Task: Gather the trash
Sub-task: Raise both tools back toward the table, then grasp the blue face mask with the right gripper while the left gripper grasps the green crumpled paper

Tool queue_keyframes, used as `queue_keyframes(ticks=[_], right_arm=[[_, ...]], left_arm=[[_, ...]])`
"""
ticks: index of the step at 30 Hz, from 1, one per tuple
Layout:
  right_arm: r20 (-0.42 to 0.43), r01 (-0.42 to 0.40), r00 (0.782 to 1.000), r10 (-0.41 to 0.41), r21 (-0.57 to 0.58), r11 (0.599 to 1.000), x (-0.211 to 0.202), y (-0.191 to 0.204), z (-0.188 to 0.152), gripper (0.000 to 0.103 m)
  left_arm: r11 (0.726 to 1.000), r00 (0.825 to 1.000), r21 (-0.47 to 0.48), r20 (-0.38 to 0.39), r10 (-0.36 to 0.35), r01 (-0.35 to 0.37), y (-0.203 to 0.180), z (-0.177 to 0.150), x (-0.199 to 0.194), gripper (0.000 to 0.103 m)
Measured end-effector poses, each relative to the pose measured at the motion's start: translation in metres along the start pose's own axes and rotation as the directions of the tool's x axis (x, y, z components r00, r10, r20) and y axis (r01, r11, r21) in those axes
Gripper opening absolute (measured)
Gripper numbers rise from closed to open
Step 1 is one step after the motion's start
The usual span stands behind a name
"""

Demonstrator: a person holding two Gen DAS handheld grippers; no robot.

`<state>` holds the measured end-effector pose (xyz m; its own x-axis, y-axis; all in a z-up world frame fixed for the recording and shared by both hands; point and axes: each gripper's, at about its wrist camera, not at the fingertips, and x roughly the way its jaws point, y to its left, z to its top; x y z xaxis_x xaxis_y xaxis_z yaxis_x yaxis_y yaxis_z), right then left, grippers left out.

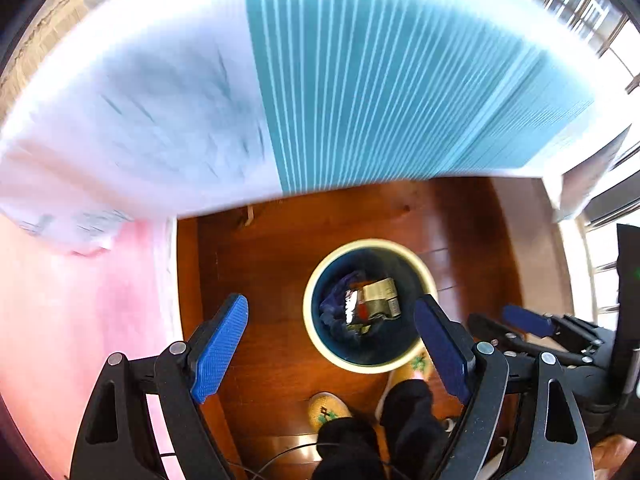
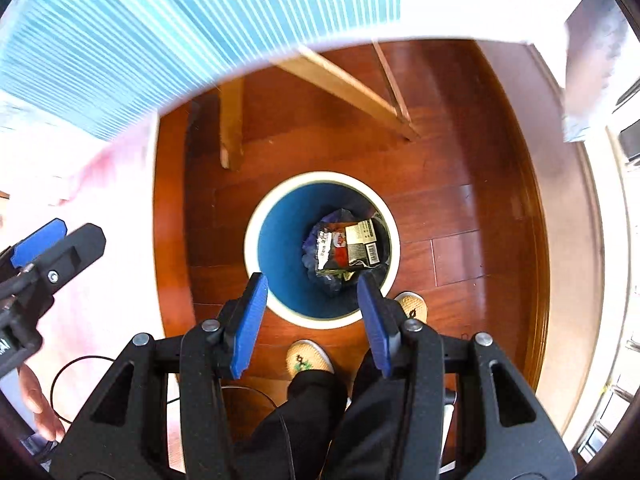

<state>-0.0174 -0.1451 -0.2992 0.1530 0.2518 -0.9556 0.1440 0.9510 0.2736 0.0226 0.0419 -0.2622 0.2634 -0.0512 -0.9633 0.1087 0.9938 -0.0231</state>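
- One round trash bin [image 2: 256, 236], cream-rimmed with a blue inside, is seen standing upright on the wooden floor [image 2: 460, 152]; its open mouth points straight up toward both cameras, so its long axis runs vertically.
- Inside the bin, crumpled trash [image 2: 346, 250] is seen lying at the bottom: a dark bluish wrapper at 9 o'clock of the heap and a tan package with a barcode at 3 o'clock. An exact count of the pieces cannot be made.
- In the right wrist view the bin is framed just past the tips of the right gripper [image 2: 311, 324], whose two blue fingers [image 2: 248, 326] are spread apart with nothing between them.
- The left gripper [image 1: 334, 354] is likewise held with its two fingers [image 1: 218, 350] wide apart and empty; the bin [image 1: 316, 344] appears between their tips, toward 1 o'clock.
- Two slippers [image 2: 310, 356] with black trouser legs above them are seen at 6 o'clock of the bin, one just touching its rim in the left wrist view.
- A counter covered by a teal-striped and white cloth [image 1: 380, 80], blurred, fills the 12 o'clock part of both views; two wooden legs [image 2: 232, 128] are visible beneath it.
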Motion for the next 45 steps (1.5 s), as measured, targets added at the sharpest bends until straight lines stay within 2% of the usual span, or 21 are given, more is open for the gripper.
queue_keyframes(ticks=[7,14,19,25,27,31,36,40,45], right_arm=[[0.102,-0.004,0.995,0.007,-0.027,1.0,-0.119,0.028,0.0,0.044],[0.222,0.016,0.975,-0.006,-0.042,0.999,-0.213,0.047,0.004,0.044],[0.346,0.054,0.937,-0.034,-0.047,0.997,-0.266,0.058,0.015,0.044],[0.44,0.07,0.897,-0.041,-0.049,0.996,-0.317,0.065,0.039,0.044],[0.464,0.072,0.885,-0.04,-0.052,0.996,-0.329,0.066,0.05,0.044],[0.492,0.079,0.87,-0.041,-0.057,0.995,-0.344,0.062,0.08,0.044],[0.49,0.084,0.871,-0.039,-0.07,0.994,-0.342,0.054,0.136,0.044],[0.482,0.082,0.876,-0.026,-0.096,0.992,-0.327,0.04,0.203,0.044],[0.444,0.063,0.896,-0.002,-0.124,0.99,-0.295,0.018,0.316,0.044]], left_arm=[[0.998,0.989,0.032,0.139,-0.058,0.054,-0.005,0.019,-0.135,0.086],[0.994,0.958,0.097,0.277,-0.071,0.046,-0.002,0.03,-0.237,0.086],[0.992,0.931,0.107,0.353,-0.096,0.061,0.002,0.049,-0.294,0.086],[0.992,0.903,0.115,0.421,-0.087,0.042,0.0,0.074,-0.336,0.085],[0.992,0.898,0.117,0.431,-0.09,0.043,-0.001,0.086,-0.342,0.085],[0.991,0.901,0.125,0.421,-0.103,0.055,-0.007,0.117,-0.347,0.082],[0.992,0.911,0.113,0.402,-0.088,0.046,-0.017,0.165,-0.33,0.082],[0.995,0.919,0.094,0.387,-0.071,0.037,-0.025,0.22,-0.304,0.082],[0.999,0.922,0.044,0.388,-0.006,-0.012,-0.041,0.311,-0.262,0.081]])
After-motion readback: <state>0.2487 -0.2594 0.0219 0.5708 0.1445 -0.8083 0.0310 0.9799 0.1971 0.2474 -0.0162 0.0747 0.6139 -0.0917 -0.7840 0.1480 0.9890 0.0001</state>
